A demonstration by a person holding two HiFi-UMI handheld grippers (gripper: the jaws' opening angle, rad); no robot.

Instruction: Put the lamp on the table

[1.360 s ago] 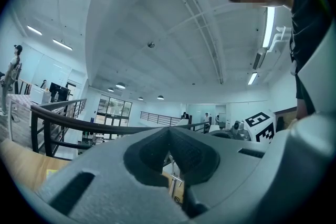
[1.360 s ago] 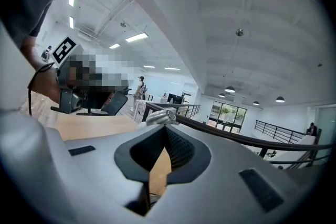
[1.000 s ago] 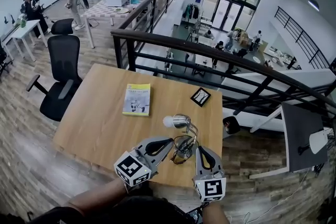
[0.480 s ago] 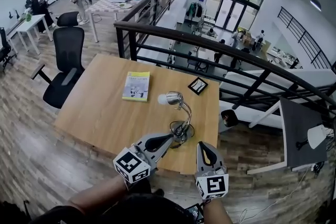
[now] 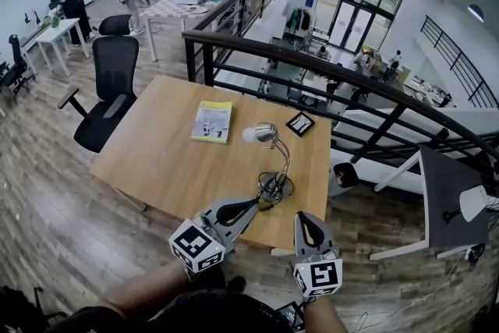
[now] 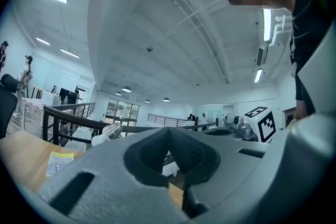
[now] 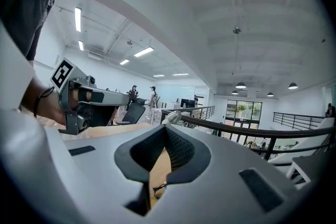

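1. Lamp (image 5: 275, 187) stands upright on the table (image 5: 171, 160), its base just beyond the left gripper (image 5: 254, 203) tips.
2. Left gripper and right gripper (image 5: 302, 219): jaws together, nothing held.
3. Placement looks done; only clearing away remains.

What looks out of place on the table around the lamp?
Nothing spilled or damaged. The lamp stands upright on the table, but close to its near edge, with its cord bunched in a loose tangle at the base. The booklet lies flat.
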